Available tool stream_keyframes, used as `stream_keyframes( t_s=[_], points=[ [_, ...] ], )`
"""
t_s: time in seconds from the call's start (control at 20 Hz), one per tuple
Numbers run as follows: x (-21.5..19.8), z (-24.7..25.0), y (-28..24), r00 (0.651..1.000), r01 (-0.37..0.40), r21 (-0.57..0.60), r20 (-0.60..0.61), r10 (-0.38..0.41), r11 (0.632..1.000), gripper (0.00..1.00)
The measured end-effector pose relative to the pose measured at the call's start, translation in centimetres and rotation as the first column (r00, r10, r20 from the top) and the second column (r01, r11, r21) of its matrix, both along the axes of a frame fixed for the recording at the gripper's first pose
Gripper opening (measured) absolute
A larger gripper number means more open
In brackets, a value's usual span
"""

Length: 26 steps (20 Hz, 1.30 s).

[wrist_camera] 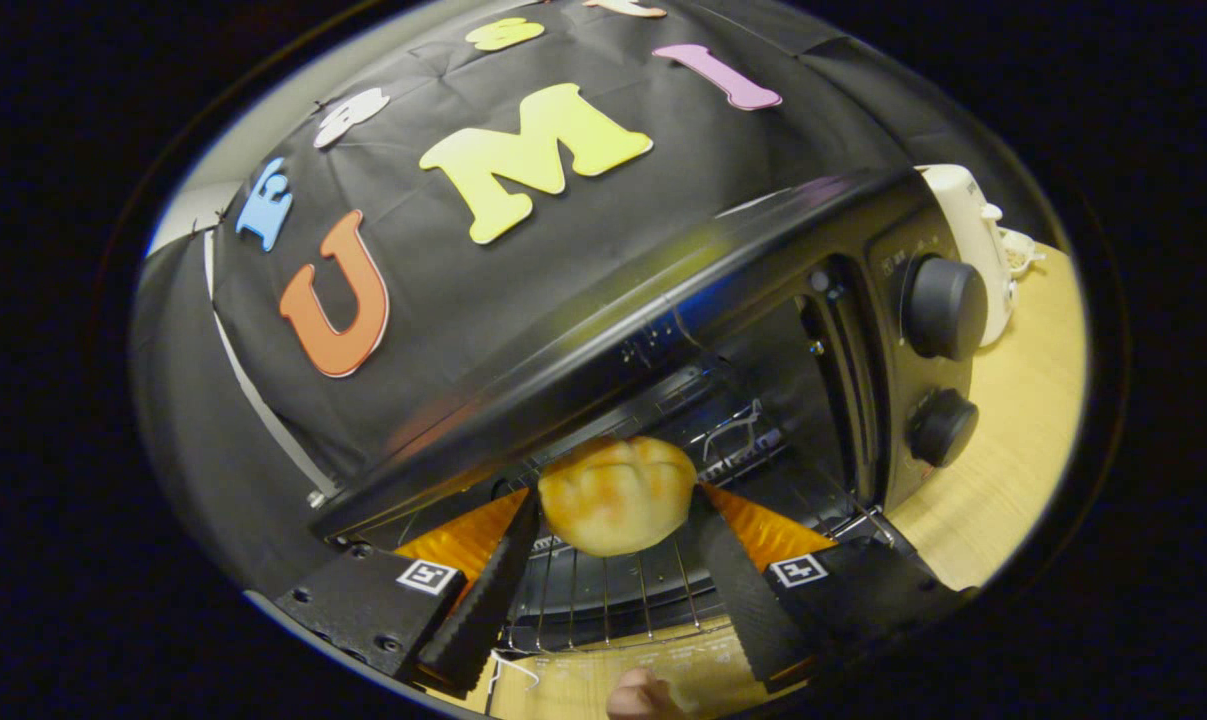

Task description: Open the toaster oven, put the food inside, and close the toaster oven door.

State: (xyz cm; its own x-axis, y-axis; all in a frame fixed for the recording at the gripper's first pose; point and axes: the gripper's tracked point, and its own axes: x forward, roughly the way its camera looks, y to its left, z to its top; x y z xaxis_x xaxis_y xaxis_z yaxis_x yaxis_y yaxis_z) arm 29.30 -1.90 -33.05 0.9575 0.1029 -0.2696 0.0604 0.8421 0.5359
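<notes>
You've got the gripper tipped over quite a bit, so the whole toaster oven looks rolled to one side in the gripper view. The fingers are clamped on the bun, one pressing each side of it, and it sits right at their tips. The bun is golden, a bit glossy, with a pleated top.

The oven is open, and you're holding the bun at the mouth of the cavity, above the wire rack that runs under and between the fingers. The dropped door lies flat near you below the rack. A fingertip of a hand peeks in at the near edge, below the door.

On the oven's right panel are two dark knobs. Far right, past the oven, a white appliance stands on the wooden table.
</notes>
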Motion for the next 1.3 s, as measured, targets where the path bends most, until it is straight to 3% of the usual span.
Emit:
stream_keyframes(
  t_s=[0.4, 1.0, 1.3],
  points=[
    [-3.5, -0.1, 0.3, 0.998, -0.029, 0.009, -0.048, 0.029, 1.0, 1.0],
    [-14.7, 0.4, 2.8, 0.992, -0.105, -0.155, -0.085, 0.093, 0.982, 1.0],
    [-18.4, -3.5, 3.7, 0.964, -0.21, -0.358, -0.234, 0.13, 0.91, 1.0]
  ],
)
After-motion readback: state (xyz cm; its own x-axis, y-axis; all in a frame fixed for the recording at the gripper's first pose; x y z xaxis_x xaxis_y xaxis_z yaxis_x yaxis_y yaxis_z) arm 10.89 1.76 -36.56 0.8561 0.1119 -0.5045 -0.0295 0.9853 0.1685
